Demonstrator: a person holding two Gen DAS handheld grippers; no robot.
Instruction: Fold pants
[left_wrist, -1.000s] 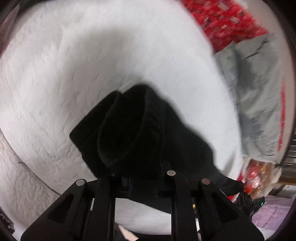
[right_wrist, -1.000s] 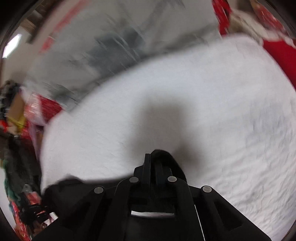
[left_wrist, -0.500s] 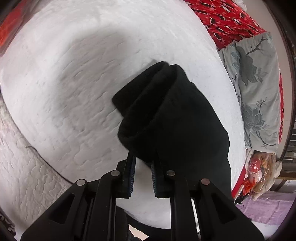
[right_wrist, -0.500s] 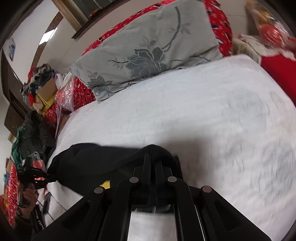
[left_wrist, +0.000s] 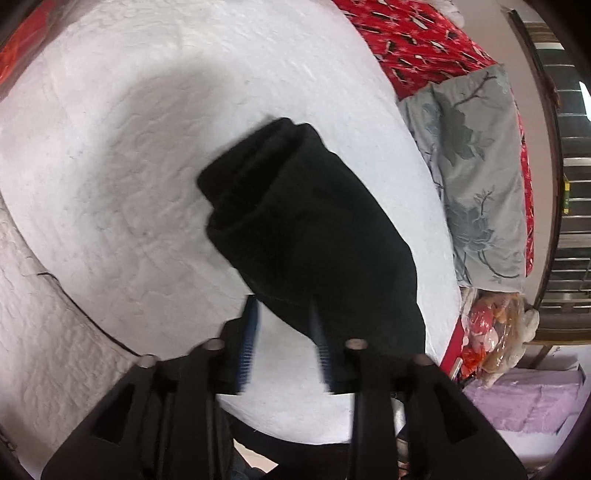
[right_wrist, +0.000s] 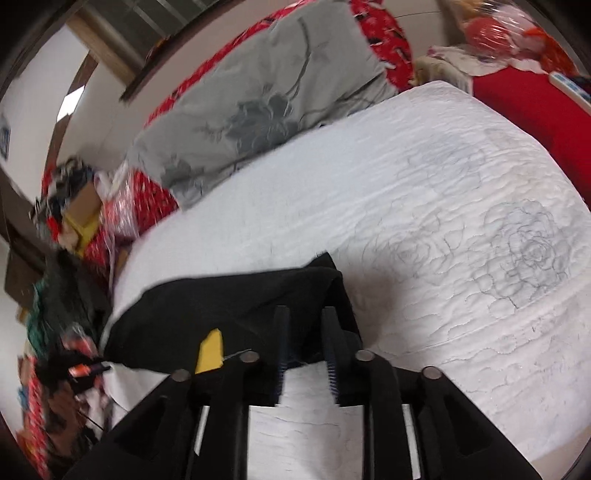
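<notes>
Black pants (left_wrist: 314, 229) lie folded in a thick bundle on the white quilted bed (left_wrist: 129, 166). In the left wrist view my left gripper (left_wrist: 284, 321) is at the bundle's near edge. Its jaws are opening, and the cloth's edge lies loose between the tips. In the right wrist view the pants (right_wrist: 229, 306) spread to the left, with a yellow tag (right_wrist: 210, 350) showing. My right gripper (right_wrist: 304, 325) stands over their near right corner with its jaws opening. Black cloth still sits between the fingers, and the pads are off it.
A grey flowered pillow (left_wrist: 476, 177) (right_wrist: 266, 110) lies along the bed's far side on a red patterned cover (left_wrist: 413, 37). Plastic bags (left_wrist: 491, 332) and a purple cloth (left_wrist: 532, 402) sit beside the bed. A clutter pile (right_wrist: 74, 206) stands at the left.
Both grippers were shut on the pants and carried them across the bed. The bundle now rests on the quilt, and both pairs of jaws have parted.
</notes>
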